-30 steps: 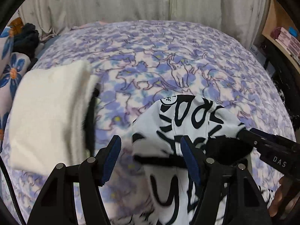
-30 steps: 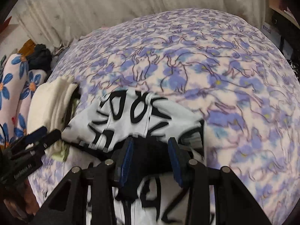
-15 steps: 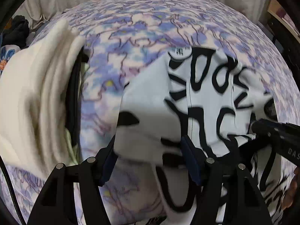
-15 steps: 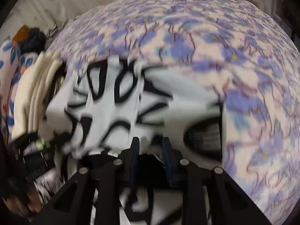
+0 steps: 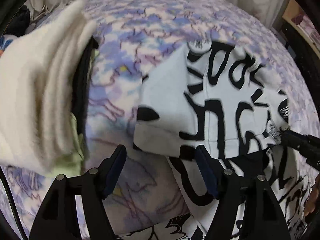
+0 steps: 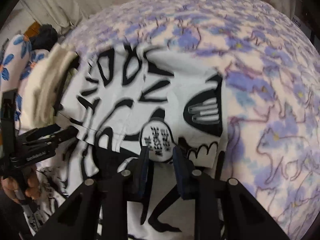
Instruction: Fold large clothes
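Your white shirt with big black letters (image 5: 218, 104) lies folded over on the bed (image 5: 170, 26), right in front of both grippers. In the left wrist view its near edge sits just past the fingertips, and the folded corner (image 5: 160, 92) points up and left of them.

Your left gripper (image 5: 161, 164) has its jaws wide apart, and they have just been opening a bit more. The shirt's edge lies between them, mostly by the right finger (image 5: 206, 172), and the pads do not press on it.

Your right gripper (image 6: 161, 160) has its jaws close together after closing in the last second. A fold of the shirt with a round printed patch (image 6: 158, 140) sits between the blue pads (image 6: 181, 166); the cloth is pinched there.

Left of your left gripper a stack of folded cream clothes (image 5: 38, 92) rests on the bed, with a dark layer (image 5: 82, 92) on its side. In the right wrist view your hand (image 6: 18, 188) holds the other gripper's handle, far to the left. A pillow with blue flowers (image 6: 14, 60) lies beyond that
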Demonstrator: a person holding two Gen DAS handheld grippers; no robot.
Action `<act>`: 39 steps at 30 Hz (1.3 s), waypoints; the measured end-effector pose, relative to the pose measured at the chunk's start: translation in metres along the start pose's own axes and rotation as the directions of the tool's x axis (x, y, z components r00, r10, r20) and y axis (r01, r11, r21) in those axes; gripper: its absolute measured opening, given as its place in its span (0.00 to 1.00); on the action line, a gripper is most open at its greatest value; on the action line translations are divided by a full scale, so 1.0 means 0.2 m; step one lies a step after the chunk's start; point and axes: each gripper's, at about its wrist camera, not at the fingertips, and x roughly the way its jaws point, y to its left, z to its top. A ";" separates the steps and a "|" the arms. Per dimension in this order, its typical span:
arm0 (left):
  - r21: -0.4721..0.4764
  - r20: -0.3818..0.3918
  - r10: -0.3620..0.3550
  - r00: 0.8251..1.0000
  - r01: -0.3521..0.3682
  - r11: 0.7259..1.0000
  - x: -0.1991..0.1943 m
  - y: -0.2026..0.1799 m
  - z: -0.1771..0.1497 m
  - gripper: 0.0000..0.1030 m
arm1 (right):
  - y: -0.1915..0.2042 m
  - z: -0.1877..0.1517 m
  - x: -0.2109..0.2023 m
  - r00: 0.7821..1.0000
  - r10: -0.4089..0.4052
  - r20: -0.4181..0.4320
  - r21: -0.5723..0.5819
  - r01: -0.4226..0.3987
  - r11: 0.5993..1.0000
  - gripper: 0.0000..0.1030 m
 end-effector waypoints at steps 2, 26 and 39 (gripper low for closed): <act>-0.008 0.023 -0.010 1.000 0.010 1.000 -0.03 0.03 0.03 0.68 | -0.03 0.03 -0.05 0.999 -0.014 0.035 0.015 0.014 1.000 0.35; 0.018 0.053 -0.132 0.990 0.132 0.991 0.23 -0.04 0.25 0.08 | -0.20 0.34 0.27 0.999 -0.020 0.041 0.115 0.015 0.993 0.31; 0.115 0.229 -0.158 0.960 0.135 0.984 -0.37 -0.02 -0.18 0.05 | 0.06 -0.16 -0.40 0.968 0.157 0.196 -0.095 -0.141 0.985 0.10</act>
